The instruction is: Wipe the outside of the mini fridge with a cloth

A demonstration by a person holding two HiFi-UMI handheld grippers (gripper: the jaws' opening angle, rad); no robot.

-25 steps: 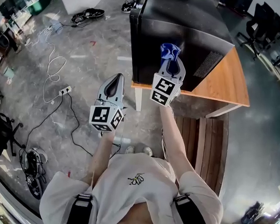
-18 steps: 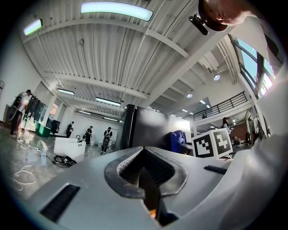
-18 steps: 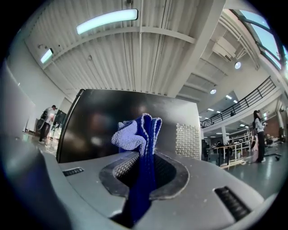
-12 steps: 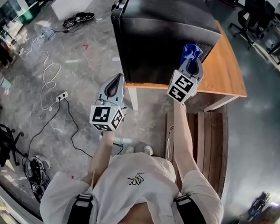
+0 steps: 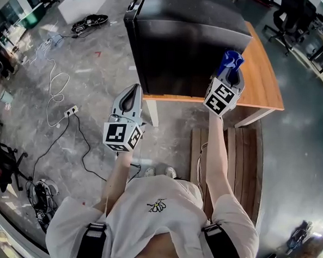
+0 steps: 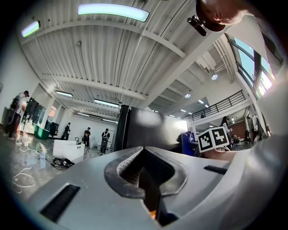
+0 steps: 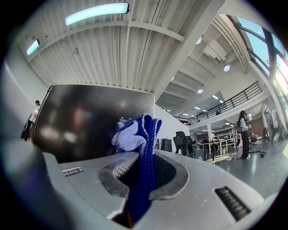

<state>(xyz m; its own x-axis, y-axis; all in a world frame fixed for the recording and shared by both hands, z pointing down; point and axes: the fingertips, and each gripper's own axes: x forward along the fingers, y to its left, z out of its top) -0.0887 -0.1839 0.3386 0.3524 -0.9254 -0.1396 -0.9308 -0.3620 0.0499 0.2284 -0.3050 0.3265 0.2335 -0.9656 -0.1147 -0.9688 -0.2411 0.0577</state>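
I count two grippers, one cloth, one mini fridge and one wooden table; my left gripper point(image 5: 132, 95) hangs low, clear of the fridge's left corner, jaws pressed together on nothing; the black mini fridge point(image 5: 183, 45) stands on the wooden table point(image 5: 262, 88); my right gripper point(image 5: 231, 71) is clamped on the blue cloth point(image 5: 231, 59) at the fridge's right edge; since a second ago that cloth has slid rightward along the fridge, while the left gripper has barely shifted.
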